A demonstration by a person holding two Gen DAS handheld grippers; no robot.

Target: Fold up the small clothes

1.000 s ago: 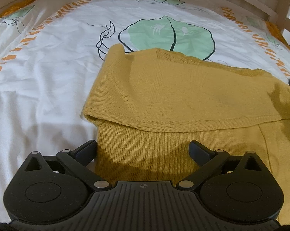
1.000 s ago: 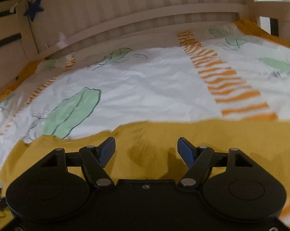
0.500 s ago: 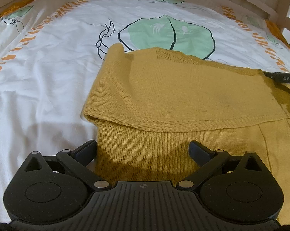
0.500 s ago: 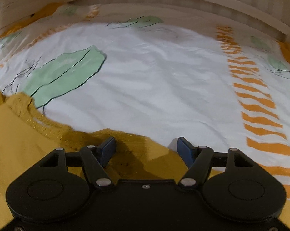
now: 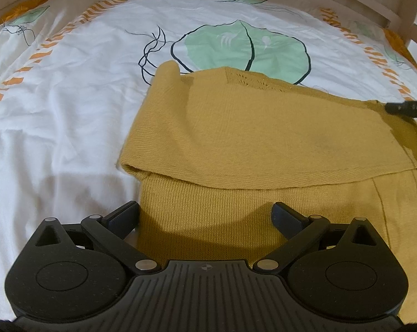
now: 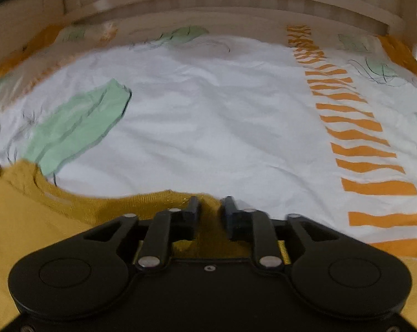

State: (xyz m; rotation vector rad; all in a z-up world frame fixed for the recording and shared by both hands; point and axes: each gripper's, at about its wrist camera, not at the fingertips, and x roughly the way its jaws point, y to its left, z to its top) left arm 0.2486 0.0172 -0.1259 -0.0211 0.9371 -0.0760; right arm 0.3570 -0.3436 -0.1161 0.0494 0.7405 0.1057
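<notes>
**A:** ok so where's the sweater at right now?

**B:** The mustard knit sweater is lying flat on the bed, on the white duvet with the green leaf print and orange stripes. It sits toward the near edge of the bed, with its far edge just overlapping the big green leaf. One layer is already folded over the rest, and that flap's hem runs across the sweater's width.

**A:** and the left gripper?

**B:** Left gripper hangs over the sweater's near part, jaws spread wide. Knit shows between them but nothing's pinched. One finger sits right at the sweater's left edge, the other over the fabric.

**A:** right one?

**B:** Right gripper is down at the far edge of the sweater, where the knit meets the white duvet. Its jaws have just been closing and are now narrow, with only a slim gap left. The yellow edge is between them. The view's a bit blurred, and I can't tell if the pads actually press on it yet. From the left camera you only see a dark tip of it poking in at the sweater's right far corner.
</notes>
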